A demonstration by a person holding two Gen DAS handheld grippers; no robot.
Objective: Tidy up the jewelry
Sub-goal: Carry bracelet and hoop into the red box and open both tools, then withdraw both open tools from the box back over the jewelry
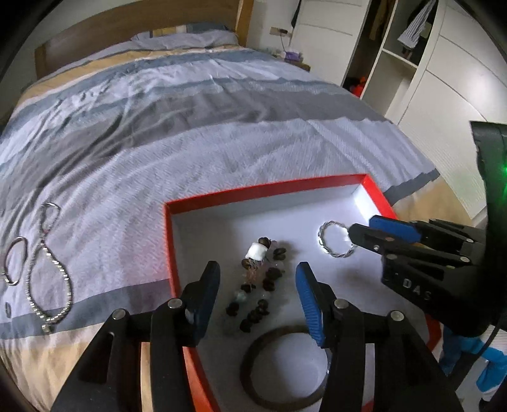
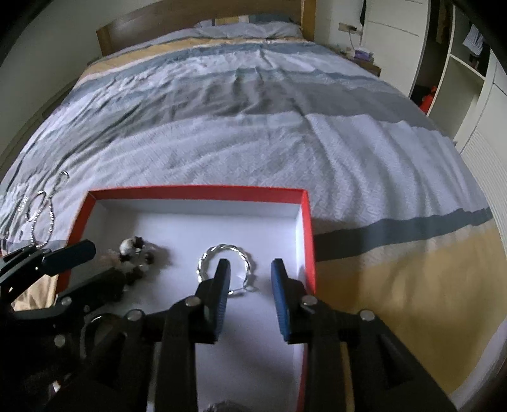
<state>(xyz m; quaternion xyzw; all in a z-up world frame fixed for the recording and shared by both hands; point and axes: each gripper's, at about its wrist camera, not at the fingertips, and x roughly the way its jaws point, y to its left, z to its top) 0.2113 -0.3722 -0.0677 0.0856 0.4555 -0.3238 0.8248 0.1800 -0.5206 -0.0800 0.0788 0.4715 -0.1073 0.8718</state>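
A red box [image 1: 266, 190] with a white inside lies on the bed; it also shows in the right wrist view [image 2: 196, 190]. In it lie a twisted silver bangle [image 1: 335, 238] [image 2: 221, 250], a dark beaded bracelet [image 1: 256, 285] with a white bead, and a dark wooden bangle [image 1: 253, 361]. My left gripper [image 1: 257, 296] is open above the beads. My right gripper [image 2: 250, 275] [image 1: 361, 226] is open, its fingers straddling the silver bangle's near edge. A silver chain [image 1: 47, 272] [image 2: 47, 228] and a silver hoop [image 1: 14, 260] lie on the bedspread left of the box.
The striped bedspread [image 1: 221, 111] stretches back to a wooden headboard [image 1: 126, 28]. White wardrobes and open shelves [image 1: 396, 63] stand on the right. The bed's right edge [image 2: 475, 285] is near the box.
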